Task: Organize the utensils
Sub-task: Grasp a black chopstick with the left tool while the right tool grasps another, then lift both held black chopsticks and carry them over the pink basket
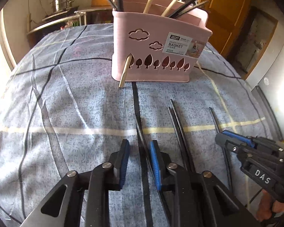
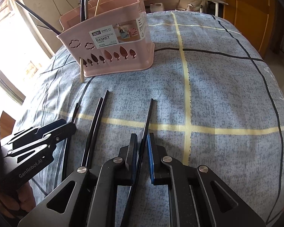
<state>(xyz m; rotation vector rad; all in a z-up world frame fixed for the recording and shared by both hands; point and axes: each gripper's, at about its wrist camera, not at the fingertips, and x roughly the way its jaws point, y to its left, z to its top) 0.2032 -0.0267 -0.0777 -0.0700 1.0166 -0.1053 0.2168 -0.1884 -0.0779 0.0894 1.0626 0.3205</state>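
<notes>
A: Where's the stuff?
B: Slim black chopsticks loose on the blue plaid cloth surface, in front of the pink plastic divided basket, which already holds several sticks upright.
A: Tongs?
B: Left tongs stand slightly spread around one black chopstick; it lies against the right pad, no pinch visible. Right tongs are narrowed on another chopstick; can't tell if the pads actually press.
A: Handling?
B: Light, stiff, thin, probably slick, so likely to roll or pivot. I'd take hold near mid-length, pads square across the stick, then tip it into a compartment.
</notes>
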